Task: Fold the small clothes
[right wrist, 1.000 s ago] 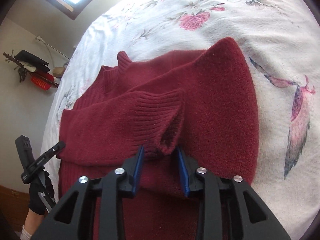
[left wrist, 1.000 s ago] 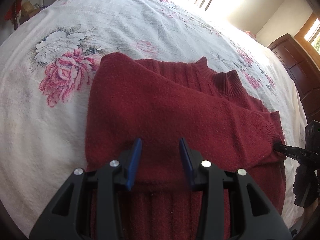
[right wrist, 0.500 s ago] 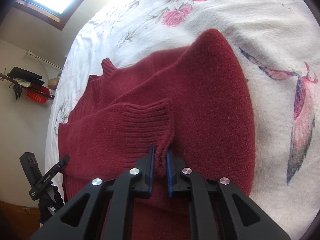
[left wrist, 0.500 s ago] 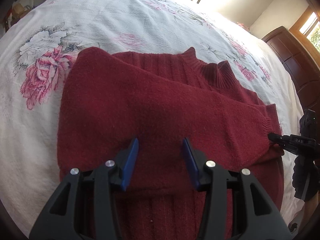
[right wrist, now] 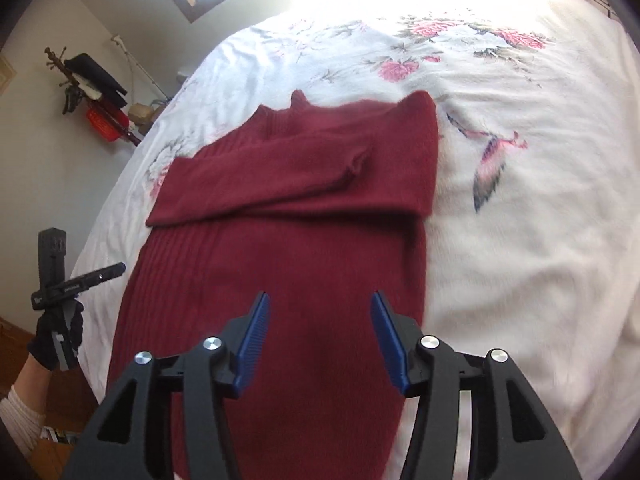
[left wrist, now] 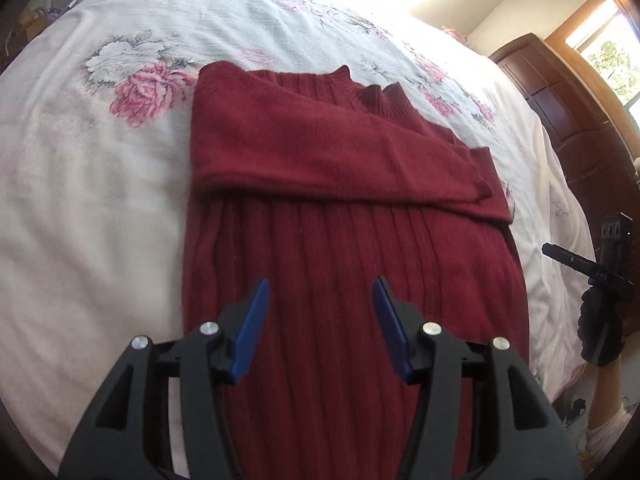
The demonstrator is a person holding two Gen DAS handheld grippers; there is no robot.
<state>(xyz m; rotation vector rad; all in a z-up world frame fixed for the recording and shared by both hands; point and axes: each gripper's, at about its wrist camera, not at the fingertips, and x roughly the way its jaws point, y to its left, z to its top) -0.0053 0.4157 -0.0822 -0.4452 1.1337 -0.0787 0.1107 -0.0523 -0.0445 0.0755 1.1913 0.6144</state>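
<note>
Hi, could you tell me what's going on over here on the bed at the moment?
A person holding a gripper in each hand is folding a dark red sweater laid flat on a floral bedspread. Both sleeves are already folded across the chest, below the collar. The left gripper and right gripper are both open, holding nothing, and hang over the lower body of the sweater. The bottom half has not yet been folded up.
</note>
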